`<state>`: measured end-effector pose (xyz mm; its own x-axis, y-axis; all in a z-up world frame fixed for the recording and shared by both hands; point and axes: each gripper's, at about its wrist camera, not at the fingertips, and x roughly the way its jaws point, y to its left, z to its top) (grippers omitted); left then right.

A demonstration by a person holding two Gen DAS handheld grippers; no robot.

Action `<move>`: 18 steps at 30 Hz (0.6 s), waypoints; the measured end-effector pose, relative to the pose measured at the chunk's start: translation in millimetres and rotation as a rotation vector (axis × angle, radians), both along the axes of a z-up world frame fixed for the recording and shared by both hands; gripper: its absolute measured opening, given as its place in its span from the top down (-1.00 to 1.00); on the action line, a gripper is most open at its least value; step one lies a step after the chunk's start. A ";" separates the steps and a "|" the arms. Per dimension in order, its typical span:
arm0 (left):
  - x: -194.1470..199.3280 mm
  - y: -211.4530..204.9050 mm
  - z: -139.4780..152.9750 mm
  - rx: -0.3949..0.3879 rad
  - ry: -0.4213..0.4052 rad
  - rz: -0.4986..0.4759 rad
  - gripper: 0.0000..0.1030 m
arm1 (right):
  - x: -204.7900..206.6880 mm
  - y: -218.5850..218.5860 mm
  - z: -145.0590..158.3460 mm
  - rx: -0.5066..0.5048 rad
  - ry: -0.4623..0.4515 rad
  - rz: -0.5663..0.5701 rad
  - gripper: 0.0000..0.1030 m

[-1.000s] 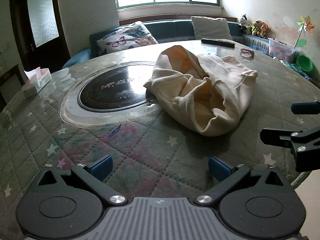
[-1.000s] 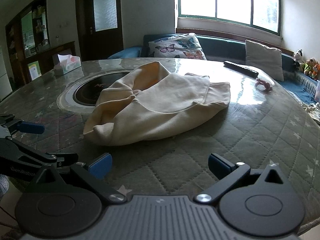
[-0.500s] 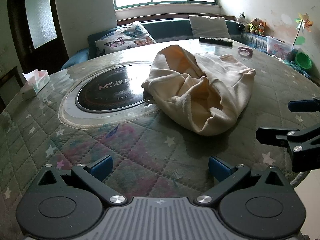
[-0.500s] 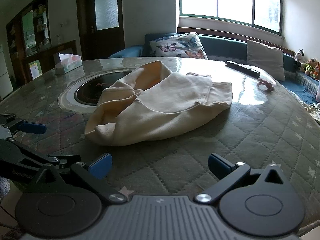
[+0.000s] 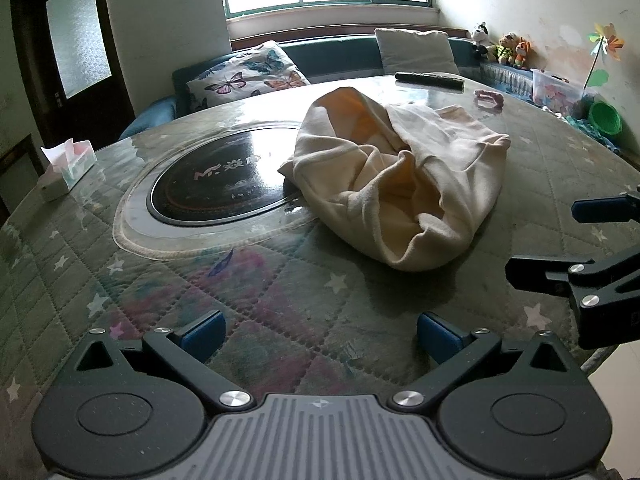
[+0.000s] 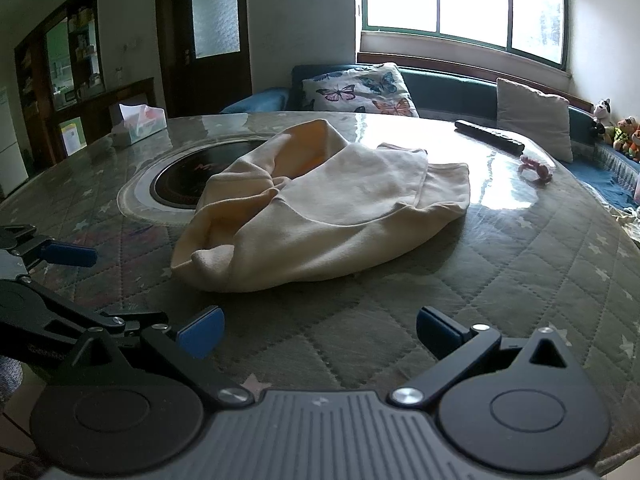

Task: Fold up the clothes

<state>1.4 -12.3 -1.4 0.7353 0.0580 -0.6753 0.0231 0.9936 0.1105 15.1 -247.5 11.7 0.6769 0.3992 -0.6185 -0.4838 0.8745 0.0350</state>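
I have both tools over the near edge of the round table [image 5: 100, 280], and neither touches anything. My left gripper [image 5: 318, 334] stands wide, its blue pads [image 5: 202, 334] well apart with only the quilted cover between them. My right gripper [image 6: 318, 332] is spread just as wide and carries nothing; in the left wrist view it shows at the right edge of the frame, beside the left one.

The cream garment [image 5: 396, 184] lies crumpled in a heap near the middle of the table, beyond both grippers and apart from them. Its far left side overlaps the rim of the dark round cooktop [image 5: 224, 176] set into the table's centre. In the right wrist view the garment [image 6: 320, 216] shows a loose fold bunched at its near left end and a flatter panel reaching toward the far right.

A tissue box [image 5: 66, 168] sits at the table's left edge. A black remote [image 6: 490, 136] and a small pink item [image 6: 536, 170] lie at the far right edge, well apart from the garment.
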 end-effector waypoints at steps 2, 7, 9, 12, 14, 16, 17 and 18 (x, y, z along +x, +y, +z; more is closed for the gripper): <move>0.5 0.0 -0.2 0.000 0.000 0.000 -1.00 | 0.6 0.8 -0.4 -0.001 0.001 0.002 -1.00; 2.3 -0.3 -0.5 0.000 0.002 -0.003 -1.00 | 2.8 2.8 -0.2 0.000 0.003 0.007 -1.00; 3.2 -0.2 -0.8 -0.001 0.003 -0.003 -1.00 | 4.1 3.6 -0.5 -0.001 0.005 0.008 -1.00; 4.9 -0.3 -1.0 -0.002 0.004 -0.004 -1.00 | 5.8 4.8 -1.0 -0.001 0.008 0.011 -1.00; 6.0 -0.3 -1.2 -0.003 0.006 -0.004 -1.00 | 6.5 5.6 -1.4 -0.001 0.010 0.012 -1.00; 7.2 -0.6 -1.2 -0.001 0.006 -0.005 -1.00 | 7.6 6.5 -1.9 -0.002 0.013 0.015 -1.00; 7.7 -0.6 -1.1 -0.001 0.007 -0.005 -1.00 | 8.2 7.0 -2.1 -0.003 0.014 0.017 -1.00; 8.2 -0.7 -0.9 -0.001 0.007 -0.006 -1.00 | 8.8 7.4 -2.1 -0.002 0.014 0.018 -1.00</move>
